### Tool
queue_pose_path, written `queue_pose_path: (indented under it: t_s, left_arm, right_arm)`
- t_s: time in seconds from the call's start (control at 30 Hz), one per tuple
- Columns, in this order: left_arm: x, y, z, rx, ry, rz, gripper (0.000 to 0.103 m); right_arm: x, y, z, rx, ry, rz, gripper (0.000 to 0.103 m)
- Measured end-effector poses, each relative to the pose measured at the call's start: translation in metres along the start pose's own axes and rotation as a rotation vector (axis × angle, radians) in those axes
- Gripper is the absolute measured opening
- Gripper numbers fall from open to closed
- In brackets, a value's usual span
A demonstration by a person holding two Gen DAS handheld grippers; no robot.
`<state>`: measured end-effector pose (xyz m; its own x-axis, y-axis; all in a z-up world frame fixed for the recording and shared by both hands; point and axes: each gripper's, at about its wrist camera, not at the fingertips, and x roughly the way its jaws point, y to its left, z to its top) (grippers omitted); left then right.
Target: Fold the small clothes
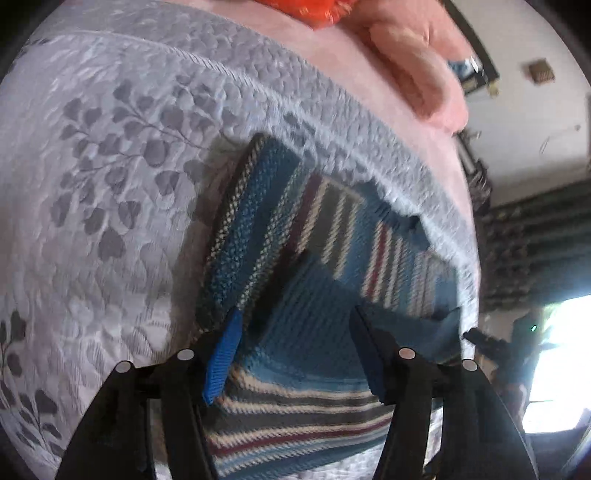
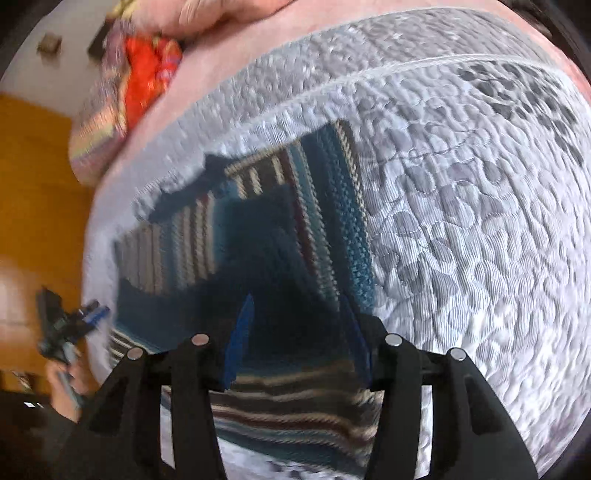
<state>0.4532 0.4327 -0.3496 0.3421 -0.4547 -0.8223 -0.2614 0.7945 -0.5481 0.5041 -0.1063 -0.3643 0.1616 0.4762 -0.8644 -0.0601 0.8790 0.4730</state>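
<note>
Both grippers, left gripper (image 1: 295, 354) and right gripper (image 2: 299, 339), hovered with fingers apart over the striped knit garment (image 1: 314, 258) on the quilted bedspread (image 1: 110, 166), its bulk stretching toward upper frame, neither evidently nearer.

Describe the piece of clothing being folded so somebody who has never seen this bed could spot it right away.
On the grey leaf-patterned quilted bedspread lies a blue knitted garment with cream, grey and maroon stripes, near the quilt's edge. It is the only striped knit there; the orange cloth sits far off, past the quilt.
</note>
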Motion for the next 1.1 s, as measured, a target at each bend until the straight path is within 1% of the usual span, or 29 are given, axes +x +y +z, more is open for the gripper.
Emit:
queue_pose_path:
  t_s: [0.07,0.17,0.27,0.3,0.37,0.4,0.43,0.47,0.53,0.67,0.77,0.83,0.9,0.97,1.1]
  left_arm:
    - [0.015,-0.001,0.003,0.016,0.025,0.014,0.061]
    - [0.029,-0.002,0.005,0.051,0.04,0.072,0.061]
    - [0.036,-0.006,0.004,0.091,0.052,0.106,0.061]
    - [0.037,-0.01,0.003,0.113,0.054,0.122,0.057]
    - [0.039,-0.016,0.0,0.163,0.062,0.175,0.027]
    - [0.04,-0.017,-0.001,0.175,0.072,0.181,0.013]
    - [0.038,-0.018,-0.004,0.184,0.056,0.183,0.01]
    - [0.035,-0.02,-0.005,0.188,0.042,0.183,0.01]
    - [0.026,-0.023,-0.009,0.184,0.008,0.158,0.009]
    - [-0.007,-0.037,-0.017,0.213,-0.081,0.095,0.008]
    - [-0.036,-0.047,-0.02,0.236,-0.156,0.036,0.008]
    - [-0.054,-0.056,-0.02,0.257,-0.205,0.015,0.007]
    - [-0.068,-0.064,-0.014,0.28,-0.247,0.005,0.007]
    - [-0.074,-0.069,-0.003,0.281,-0.267,0.002,0.007]
    - [-0.073,-0.075,0.028,0.274,-0.283,0.007,0.007]
  right_arm:
    - [0.012,-0.002,0.002,-0.013,0.024,-0.031,0.049]
    - [0.022,-0.007,0.004,-0.012,0.045,-0.032,0.049]
    - [0.024,-0.006,0.005,-0.023,0.056,-0.03,0.05]
    - [0.024,-0.005,0.004,-0.029,0.06,-0.023,0.049]
    - [0.025,0.0,0.002,-0.041,0.08,-0.012,0.037]
    - [0.024,0.001,0.0,-0.054,0.076,-0.026,0.025]
    - [0.022,0.003,-0.002,-0.07,0.07,-0.042,0.014]
    - [0.02,0.005,-0.005,-0.09,0.06,-0.053,0.01]
    - [0.013,0.01,-0.006,-0.104,0.035,-0.053,0.008]
    - [-0.009,0.019,-0.013,-0.133,-0.027,-0.05,0.008]
    - [-0.032,0.025,-0.013,-0.153,-0.087,-0.045,0.008]
    - [-0.049,0.03,-0.01,-0.161,-0.139,-0.038,0.007]
    - [-0.064,0.034,-0.004,-0.165,-0.185,-0.025,0.007]
    - [-0.076,0.038,0.007,-0.162,-0.227,-0.016,0.007]
    - [-0.083,0.047,0.033,-0.17,-0.266,-0.031,0.007]
